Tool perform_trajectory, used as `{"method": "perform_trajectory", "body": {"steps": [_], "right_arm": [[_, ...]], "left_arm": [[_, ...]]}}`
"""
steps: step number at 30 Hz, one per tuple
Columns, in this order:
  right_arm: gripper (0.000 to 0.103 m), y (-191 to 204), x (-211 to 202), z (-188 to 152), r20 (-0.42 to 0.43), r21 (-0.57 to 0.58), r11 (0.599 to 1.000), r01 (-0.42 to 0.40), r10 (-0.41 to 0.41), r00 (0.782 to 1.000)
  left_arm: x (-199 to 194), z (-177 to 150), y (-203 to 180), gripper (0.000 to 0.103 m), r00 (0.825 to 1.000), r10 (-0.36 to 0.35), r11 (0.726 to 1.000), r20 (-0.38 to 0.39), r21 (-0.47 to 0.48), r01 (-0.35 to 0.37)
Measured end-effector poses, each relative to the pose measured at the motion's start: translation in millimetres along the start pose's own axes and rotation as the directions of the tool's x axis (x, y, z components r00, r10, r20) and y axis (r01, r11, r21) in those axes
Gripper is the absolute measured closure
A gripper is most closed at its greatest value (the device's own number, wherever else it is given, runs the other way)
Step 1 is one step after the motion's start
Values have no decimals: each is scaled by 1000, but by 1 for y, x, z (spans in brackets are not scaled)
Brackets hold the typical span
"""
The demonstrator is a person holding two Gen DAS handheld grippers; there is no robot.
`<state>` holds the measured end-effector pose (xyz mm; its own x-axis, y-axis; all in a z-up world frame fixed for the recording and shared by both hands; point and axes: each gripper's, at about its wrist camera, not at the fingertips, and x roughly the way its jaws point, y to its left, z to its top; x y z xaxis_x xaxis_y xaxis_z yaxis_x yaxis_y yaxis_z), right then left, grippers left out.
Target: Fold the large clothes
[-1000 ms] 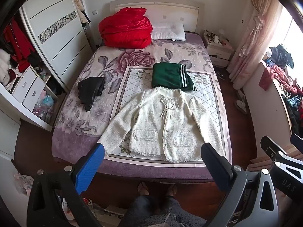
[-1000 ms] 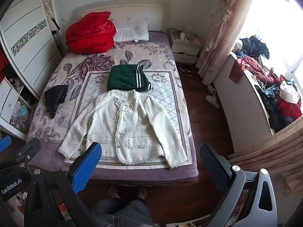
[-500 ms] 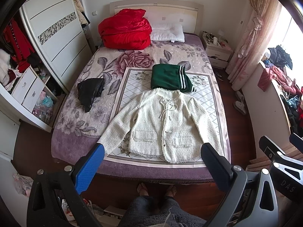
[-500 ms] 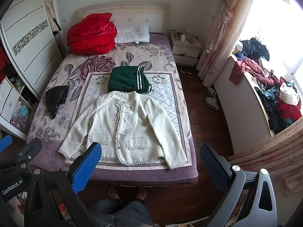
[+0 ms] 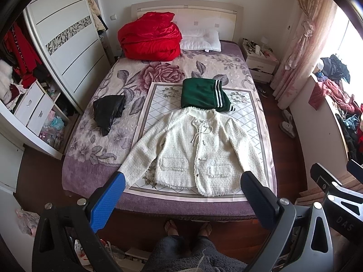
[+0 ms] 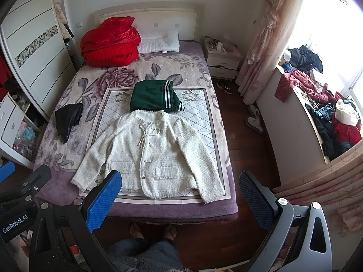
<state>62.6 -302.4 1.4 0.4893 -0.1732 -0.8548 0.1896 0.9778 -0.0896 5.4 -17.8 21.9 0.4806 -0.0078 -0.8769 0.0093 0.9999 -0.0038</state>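
A cream tweed jacket (image 5: 197, 149) (image 6: 149, 154) lies flat and face up on a patterned mat at the foot of the bed (image 5: 95, 172), sleeves spread outward. Behind its collar rests a folded green garment with white stripes (image 5: 204, 95) (image 6: 154, 96). My left gripper (image 5: 181, 195) hangs open above the bed's foot edge, well short of the jacket hem, holding nothing. My right gripper (image 6: 179, 195) is open too, equally high and empty. Each gripper's frame shows at the edge of the other's view.
A crumpled black garment (image 5: 109, 113) lies on the bed's left side. A red quilt (image 5: 149, 38) and a white pillow (image 5: 199, 39) sit at the headboard. A wardrobe (image 5: 63, 45) flanks the left; a nightstand (image 6: 223, 56) and a cluttered ledge (image 6: 317, 113) stand right. A person's feet (image 5: 188, 226) stand below.
Both views have drifted slightly so the bed sits a little higher and nearer in frame. The clothes have not moved and both grippers stay open.
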Motion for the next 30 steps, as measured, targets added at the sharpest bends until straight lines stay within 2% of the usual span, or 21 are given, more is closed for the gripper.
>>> {"method": "perform_trajectory", "body": {"steps": [2, 17, 19, 30], "right_arm": [[0, -2, -1, 0, 0, 2, 1000, 0, 0, 1000], [0, -5, -5, 3, 3, 0, 1000, 2, -2, 1000], [0, -4, -5, 4, 4, 1, 1000, 0, 0, 1000], [0, -4, -5, 4, 6, 3, 1000, -1, 1, 1000]], "left_arm": [[-4, 9, -2, 0, 1000, 0, 1000, 1, -1, 0], [-3, 12, -2, 0, 1000, -4, 1000, 5, 0, 4], [-10, 23, -5, 0, 1000, -4, 1000, 6, 2, 4], [-11, 29, -5, 0, 1000, -10, 1000, 9, 1, 10]]}}
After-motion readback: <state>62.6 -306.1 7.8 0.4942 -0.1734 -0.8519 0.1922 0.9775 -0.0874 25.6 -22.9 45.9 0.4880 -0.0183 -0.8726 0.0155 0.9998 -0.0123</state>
